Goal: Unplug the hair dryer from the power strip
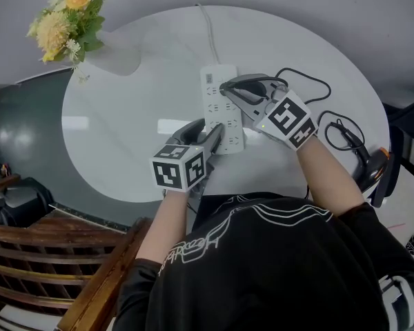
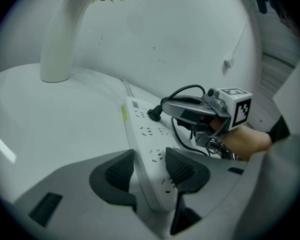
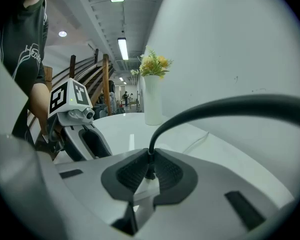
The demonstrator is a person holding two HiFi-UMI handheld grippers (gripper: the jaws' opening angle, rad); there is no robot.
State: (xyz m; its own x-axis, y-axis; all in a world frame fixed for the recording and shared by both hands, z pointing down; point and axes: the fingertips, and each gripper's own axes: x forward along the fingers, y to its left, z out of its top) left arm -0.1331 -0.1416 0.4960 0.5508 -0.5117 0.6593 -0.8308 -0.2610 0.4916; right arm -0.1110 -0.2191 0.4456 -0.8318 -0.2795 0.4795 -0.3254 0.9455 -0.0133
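Power strip (image 1: 219, 105) lies in the middle of the frame on the white table (image 1: 124, 136). Your left gripper (image 2: 149, 168) clamps its near end between the jaws. Your right gripper (image 3: 149, 172) pinches the black plug (image 2: 154, 115) at the strip's far end. The hair dryer (image 1: 370, 165) lies at the table's right edge.

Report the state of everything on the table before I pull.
plug: seated in the power strip, not yet pulled.
right claw: shut on the plug.
left claw: shut on the power strip's near end.
hair dryer: lying off to the right, not held.
vase: upright, flowers in it.
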